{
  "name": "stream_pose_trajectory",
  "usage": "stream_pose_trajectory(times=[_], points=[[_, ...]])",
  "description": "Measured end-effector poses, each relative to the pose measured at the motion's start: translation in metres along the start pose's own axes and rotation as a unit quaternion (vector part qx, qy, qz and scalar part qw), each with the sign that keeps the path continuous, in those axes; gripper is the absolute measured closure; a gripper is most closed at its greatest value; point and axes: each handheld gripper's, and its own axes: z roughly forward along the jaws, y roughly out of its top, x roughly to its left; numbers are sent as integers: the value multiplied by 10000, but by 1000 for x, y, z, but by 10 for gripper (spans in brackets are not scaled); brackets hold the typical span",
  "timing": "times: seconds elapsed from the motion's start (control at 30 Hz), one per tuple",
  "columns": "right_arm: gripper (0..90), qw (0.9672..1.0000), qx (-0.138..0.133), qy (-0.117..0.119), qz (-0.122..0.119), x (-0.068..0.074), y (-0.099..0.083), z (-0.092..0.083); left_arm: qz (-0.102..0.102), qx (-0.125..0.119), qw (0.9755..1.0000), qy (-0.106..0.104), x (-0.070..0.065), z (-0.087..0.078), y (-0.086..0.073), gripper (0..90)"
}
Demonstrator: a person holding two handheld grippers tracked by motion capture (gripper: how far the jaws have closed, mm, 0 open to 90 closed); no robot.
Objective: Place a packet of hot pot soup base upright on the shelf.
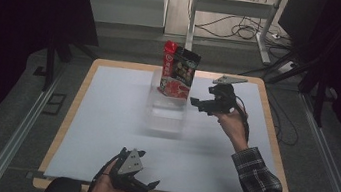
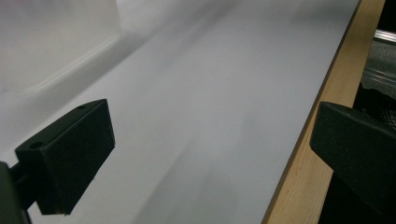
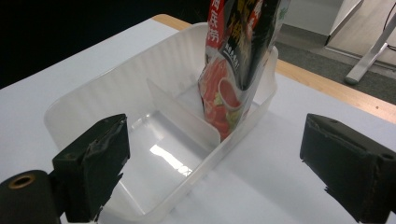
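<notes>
Scene: a wooden table (image 1: 273, 141) covered by a white sheet (image 1: 105, 117), seen from above the person's side.

Task objects: a red-and-black snack pouch (image 1: 178, 73) stood upright in the far compartment of a clear plastic bin (image 1: 165, 115), which lay at the far middle of the sheet. In the right gripper view the pouch (image 3: 233, 70) leaned against the far end wall of the bin (image 3: 93, 102), and a divider (image 3: 182, 112) set it apart from the near compartment, which held nothing.

Right gripper (image 1: 198, 103): raised just right of the bin and pointed left toward it; jaws spread wide and grasping nothing, apart from both pouch and bin.

Left gripper (image 1: 145, 186): held low at the near edge of the table, well apart from the bin; jaws released and holding nothing. Its own view looked along the bare sheet (image 2: 187, 116) and the wooden edge (image 2: 327, 116).

Step in hand: judged to be the release, with the pouch set in the bin and the right gripper free of it.

Next move: judged to call for the right gripper to draw clear without brushing the pouch, which stood tall and might tip; filling the near compartment would call for a further item.
</notes>
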Motion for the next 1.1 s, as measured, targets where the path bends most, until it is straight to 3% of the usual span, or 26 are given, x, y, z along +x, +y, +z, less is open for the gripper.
stream_pose_trajectory(times=[0.73,1.1], points=[[78,9998,139,-37,-148,15,-31,-19,112,133,9998,71,-1,1,0,0],[70,9993,282,-189,-170,18,-45,-34,144,141,9998,67,-1,1,0,0]])
